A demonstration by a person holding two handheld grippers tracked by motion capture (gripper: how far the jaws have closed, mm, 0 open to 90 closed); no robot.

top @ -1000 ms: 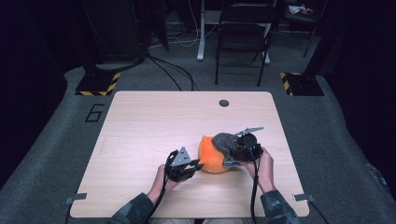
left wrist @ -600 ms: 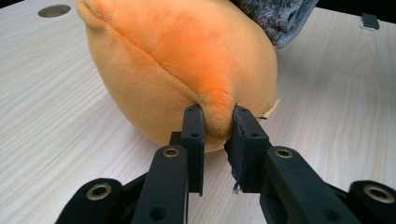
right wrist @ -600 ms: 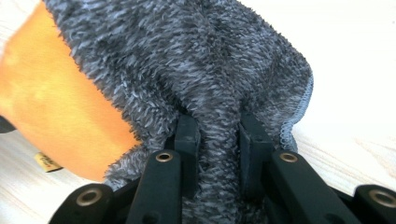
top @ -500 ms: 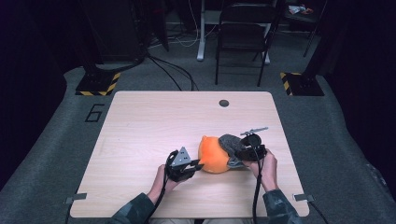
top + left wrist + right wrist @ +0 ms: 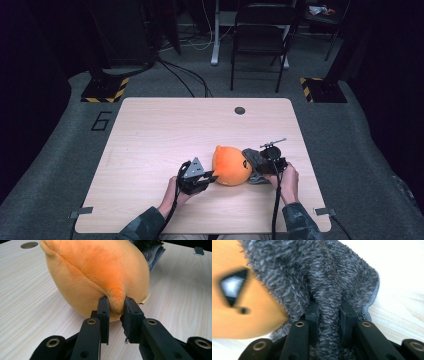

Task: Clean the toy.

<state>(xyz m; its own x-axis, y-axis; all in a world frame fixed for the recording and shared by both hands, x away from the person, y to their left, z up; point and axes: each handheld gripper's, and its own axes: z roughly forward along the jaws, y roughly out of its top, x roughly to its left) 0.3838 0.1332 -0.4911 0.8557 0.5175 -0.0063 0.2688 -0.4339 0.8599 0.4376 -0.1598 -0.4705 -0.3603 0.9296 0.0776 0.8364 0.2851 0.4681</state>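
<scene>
While the left tongs (image 5: 115, 305) stay pinched on a small fold of the orange plush toy (image 5: 230, 165) at its near end, the right tongs (image 5: 327, 308) have come down toward the bench (image 5: 150, 130), bringing the grey fuzzy cloth (image 5: 254, 159) with them. A second ago the right hand (image 5: 286, 179) held that cloth a little higher beside the toy; now it sits lower and closer to the wood, with the cloth bunched against the toy's right side. Both pairs of tongs are nearly closed, the left on the orange plush, the right on a ridge of grey pile that stands between its two black jaws in the right gripper view.

The toy lies on the bench toward the person's side, right of centre, between the two hands, and it has barely shifted. In the right gripper view the grey cloth overlaps the orange face beside a dark triangular eye (image 5: 232, 288), so the cloth seems to be a cover or garment that belongs on the toy. My reading is that the left hand (image 5: 172, 192) anchors the toy while the right works the cloth along it. Whether the cloth is going on or coming off, I cannot tell. The lowering suggests the right hand is settling for a fresh pull, and the grip on each side looks firm enough.
</scene>
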